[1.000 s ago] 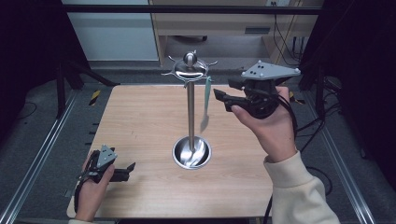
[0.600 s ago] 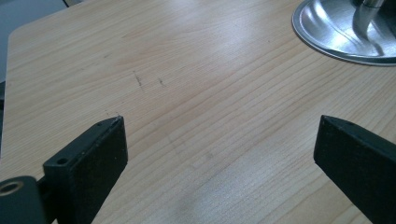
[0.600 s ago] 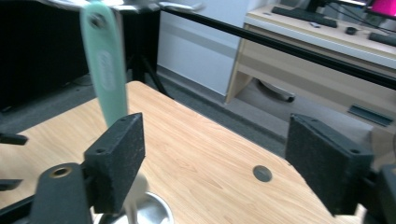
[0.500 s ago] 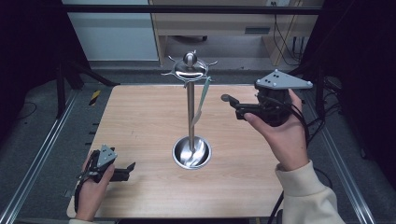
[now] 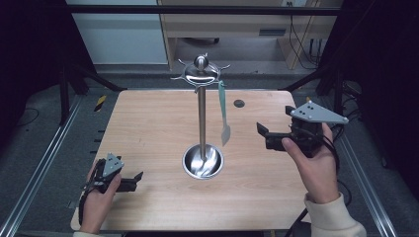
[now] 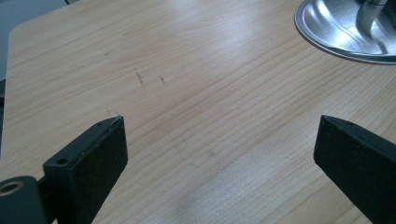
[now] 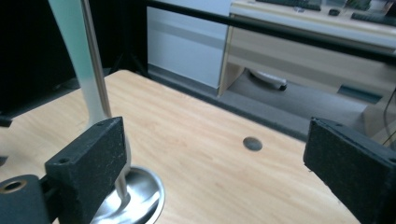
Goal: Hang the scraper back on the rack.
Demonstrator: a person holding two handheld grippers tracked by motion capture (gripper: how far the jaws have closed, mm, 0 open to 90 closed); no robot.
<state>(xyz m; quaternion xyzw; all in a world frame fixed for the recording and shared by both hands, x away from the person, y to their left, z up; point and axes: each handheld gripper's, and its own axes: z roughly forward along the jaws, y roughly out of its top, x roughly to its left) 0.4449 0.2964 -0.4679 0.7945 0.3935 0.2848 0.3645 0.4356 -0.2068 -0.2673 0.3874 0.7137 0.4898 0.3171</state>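
A steel utensil stand (image 5: 201,118) rises from a round dish base (image 5: 202,161) at the middle of the wooden table (image 5: 148,123). A pale green-handled utensil (image 5: 224,111) hangs from a hook at its top, blade down, free of both grippers. My right gripper (image 5: 263,136) hovers to the right of it, pointing at the stand. Its jaws have just been opening and stand open with nothing between them (image 7: 215,163); the utensil (image 7: 70,42) shows beyond its left jaw. My left gripper (image 5: 137,181) rests open at the near left, empty (image 6: 219,158), with the base (image 6: 336,28) ahead.
A small dark round hole (image 5: 239,103) sits in the table behind the stand, on the right. Metal rails run along both sides of the table. A black bar and a desk lie beyond the far edge.
My right gripper has drawn back to the right and down, away from the utensil's handle near the stand's top, and its jaws have spread. The utensil stays hanging. The left gripper has not moved.
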